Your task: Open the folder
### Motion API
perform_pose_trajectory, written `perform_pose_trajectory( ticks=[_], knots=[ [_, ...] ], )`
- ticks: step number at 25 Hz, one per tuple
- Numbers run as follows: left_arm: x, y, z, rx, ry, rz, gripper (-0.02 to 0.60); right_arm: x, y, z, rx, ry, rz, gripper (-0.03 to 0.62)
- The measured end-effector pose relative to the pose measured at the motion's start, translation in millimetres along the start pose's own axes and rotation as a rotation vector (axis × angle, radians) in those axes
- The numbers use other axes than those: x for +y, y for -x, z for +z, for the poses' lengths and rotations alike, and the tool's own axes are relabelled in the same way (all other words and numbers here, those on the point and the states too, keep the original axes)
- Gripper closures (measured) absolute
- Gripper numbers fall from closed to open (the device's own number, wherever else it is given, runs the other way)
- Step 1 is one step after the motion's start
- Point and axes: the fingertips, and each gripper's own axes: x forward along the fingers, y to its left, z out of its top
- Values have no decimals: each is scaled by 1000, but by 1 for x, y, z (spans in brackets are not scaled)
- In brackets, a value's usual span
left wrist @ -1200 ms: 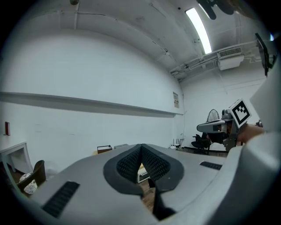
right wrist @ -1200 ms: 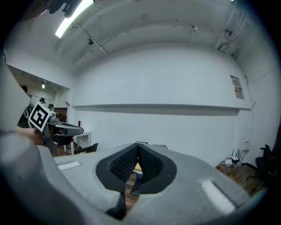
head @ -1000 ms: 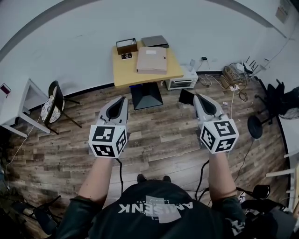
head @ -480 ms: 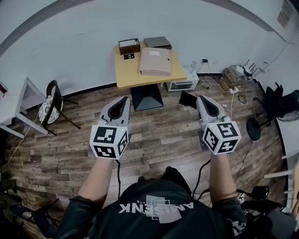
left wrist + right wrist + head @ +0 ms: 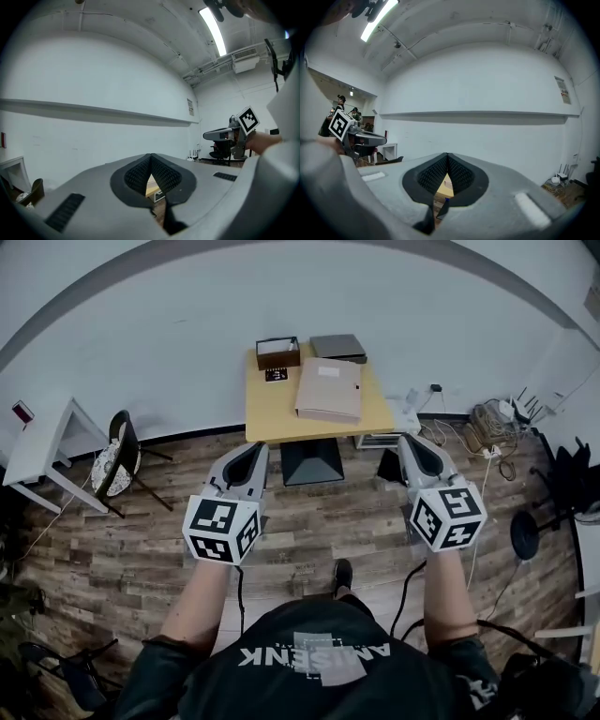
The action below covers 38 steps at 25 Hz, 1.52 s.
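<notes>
Your right gripper [image 5: 447, 159] fills the lower half of the frame. Its jaws are together, the ribbed pads [image 5: 433, 176] meet at the tip, and nothing is held. Through the narrow gap below the tip you see a sliver of tan table top [image 5: 442, 188]. At the left edge, mid-height, is your left gripper [image 5: 380, 138], side-on, with its marker cube [image 5: 340, 124]. Behind is a white wall [image 5: 487, 84] with a ledge [image 5: 478, 114] across the middle. A ceiling light strip [image 5: 379, 14] is at upper left, a wall notice [image 5: 565, 96] at upper right, and cables [image 5: 560, 180] at lower right.

Small wooden table [image 5: 267, 411]; on it beige folder [image 5: 329, 390], brown box [image 5: 277, 352], grey case [image 5: 337, 347], dark card [image 5: 276, 375]
</notes>
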Motion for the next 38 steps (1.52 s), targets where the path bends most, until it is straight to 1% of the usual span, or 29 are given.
perform_pose_trajectory(
  ticks=[2, 7, 10, 13, 16, 22, 25, 29, 33, 38],
  knots=[
    [3, -21, 4, -2, -2, 26, 581, -20, -18, 6, -11, -1, 19, 589],
    [14, -73, 15, -10, 6, 121, 581, -73, -58, 11, -16, -5, 59, 589],
    [19, -100, 17, 4, 8, 151, 581, -100, -83, 8, -9, -17, 70, 589],
    [19, -128, 15, 23, 0, 164, 581, -120, -105, 3, -5, -30, 98, 589],
    [13, -154, 15, 34, -6, 172, 581, -143, -119, -2, -2, -35, 110, 589],
    [9, -194, 14, 60, -5, 203, 581, -186, -139, -8, 1, -50, 129, 589],
    [5, -213, 9, 73, 8, 212, 581, -206, -149, -15, 4, -58, 144, 589],
    [-3, -231, 9, 62, 10, 225, 581, -223, -157, -20, 3, -47, 165, 589],
    [-2, -248, 13, 51, 0, 220, 581, -233, -171, -19, -4, -58, 173, 589],
    [11, -273, 7, 57, 2, 192, 581, -242, -193, -29, 38, -66, 149, 589]
  ],
)
